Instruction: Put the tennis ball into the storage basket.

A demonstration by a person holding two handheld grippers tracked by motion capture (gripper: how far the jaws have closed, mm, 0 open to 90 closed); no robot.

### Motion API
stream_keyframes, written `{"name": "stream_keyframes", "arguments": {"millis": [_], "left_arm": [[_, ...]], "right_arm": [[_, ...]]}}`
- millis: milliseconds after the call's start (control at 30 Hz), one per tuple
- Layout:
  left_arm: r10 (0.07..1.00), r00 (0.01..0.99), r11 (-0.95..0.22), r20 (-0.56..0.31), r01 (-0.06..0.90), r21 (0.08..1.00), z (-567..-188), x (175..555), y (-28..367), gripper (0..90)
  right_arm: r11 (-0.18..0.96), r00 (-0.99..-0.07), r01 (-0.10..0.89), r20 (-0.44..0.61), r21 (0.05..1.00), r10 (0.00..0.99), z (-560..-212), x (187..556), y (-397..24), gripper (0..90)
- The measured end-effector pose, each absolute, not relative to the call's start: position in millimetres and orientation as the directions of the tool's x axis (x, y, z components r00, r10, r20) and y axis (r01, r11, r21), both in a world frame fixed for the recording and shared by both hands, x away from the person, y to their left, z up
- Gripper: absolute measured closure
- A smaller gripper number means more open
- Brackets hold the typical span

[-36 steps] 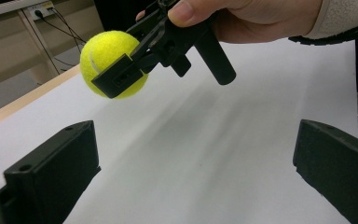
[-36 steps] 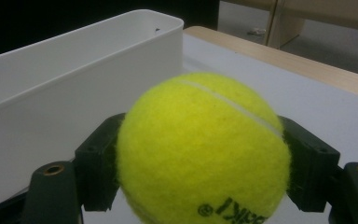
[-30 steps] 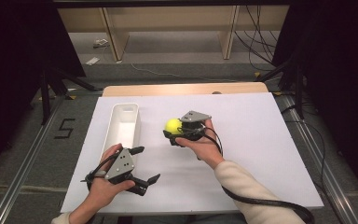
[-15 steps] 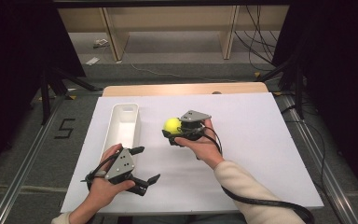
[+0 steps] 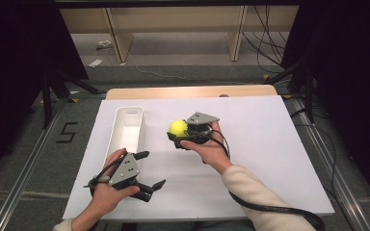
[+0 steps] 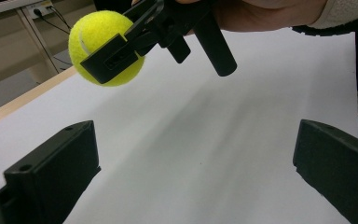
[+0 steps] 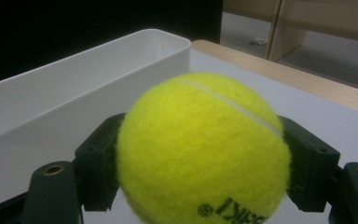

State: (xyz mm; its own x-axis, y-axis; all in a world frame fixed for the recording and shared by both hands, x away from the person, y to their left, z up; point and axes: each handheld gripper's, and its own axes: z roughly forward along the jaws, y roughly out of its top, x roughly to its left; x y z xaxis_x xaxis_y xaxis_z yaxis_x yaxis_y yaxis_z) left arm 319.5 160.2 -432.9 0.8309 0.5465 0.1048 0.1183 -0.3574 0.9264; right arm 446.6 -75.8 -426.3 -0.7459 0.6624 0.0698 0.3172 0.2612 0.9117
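The bench (image 5: pixel 270 159), covered white, carried a long white tray (image 5: pixel 127 127) on its left half. The left claw (image 5: pixel 147 171) sat low near the front edge, its jaws spread wide with nothing between them. The right claw (image 5: pixel 176 132) hung above the middle of the bench, just right of the tray, pinching a tennis ball (image 7: pixel 203 151) from both sides. The ball was bright yellow-green and fuzzy, with a pale curved seam across its top and black printed letters low on its front; it was lifted clear of the surface.
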Motion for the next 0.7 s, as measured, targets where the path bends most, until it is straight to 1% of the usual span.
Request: {"name": "stream_keyframes", "arguments": {"millis": [700], "left_arm": [[0.550,0.829,-0.357,0.104,0.121,0.926,-434.1,320.9,161.3,0.0]], "right_arm": [[0.259,-0.759,0.305,0.070,0.916,0.647,-418.4,440.7,-73.5,26.3]]}}
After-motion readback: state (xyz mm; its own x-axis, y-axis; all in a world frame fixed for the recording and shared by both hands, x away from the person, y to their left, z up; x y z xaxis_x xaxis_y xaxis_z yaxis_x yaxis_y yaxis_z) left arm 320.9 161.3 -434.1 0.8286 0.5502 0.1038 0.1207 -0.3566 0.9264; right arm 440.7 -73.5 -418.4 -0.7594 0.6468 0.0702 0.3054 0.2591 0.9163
